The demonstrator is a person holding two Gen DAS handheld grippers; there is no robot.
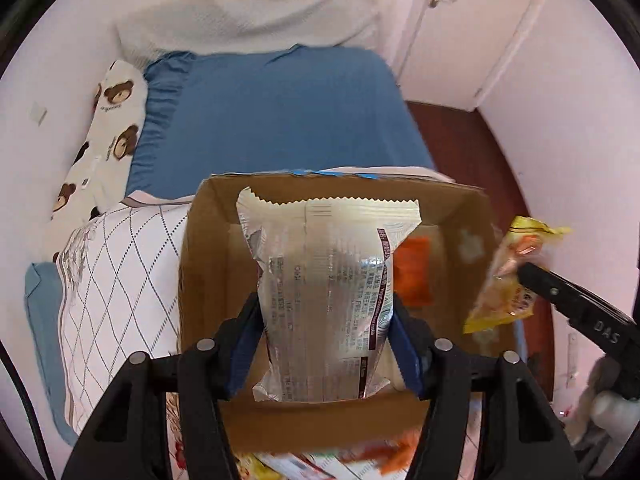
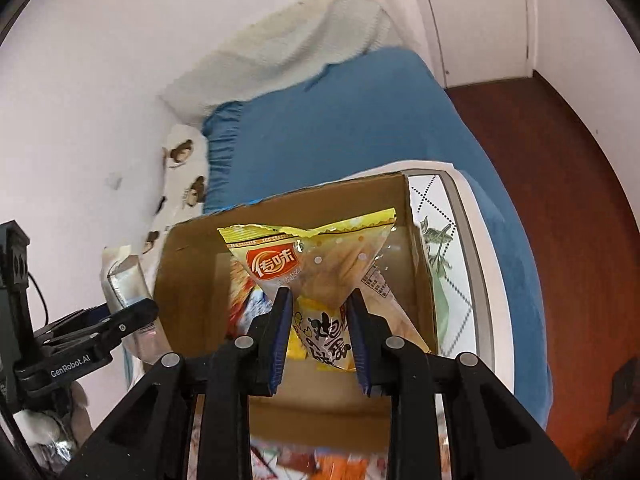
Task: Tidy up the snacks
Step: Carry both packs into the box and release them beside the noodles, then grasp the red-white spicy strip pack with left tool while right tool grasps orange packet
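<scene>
My left gripper (image 1: pixel 326 312) is shut on a silver snack packet (image 1: pixel 324 280) and holds it upright above the open cardboard box (image 1: pixel 208 240). An orange packet (image 1: pixel 414 272) lies inside the box. My right gripper (image 2: pixel 320 304) is shut on a yellow snack bag (image 2: pixel 320 252) and holds it over the same box (image 2: pixel 188 280). The right gripper with the yellow bag (image 1: pixel 508 276) shows at the right of the left wrist view. The left gripper with the silver packet (image 2: pixel 124 280) shows at the left of the right wrist view.
The box stands on a white quilted cover (image 1: pixel 116 272) on a bed with a blue sheet (image 1: pixel 280 116). A bear-print pillow (image 1: pixel 108 132) lies along the left wall. More snack packets (image 1: pixel 360 456) lie in front of the box. Dark wooden floor (image 2: pixel 560 180) is to the right.
</scene>
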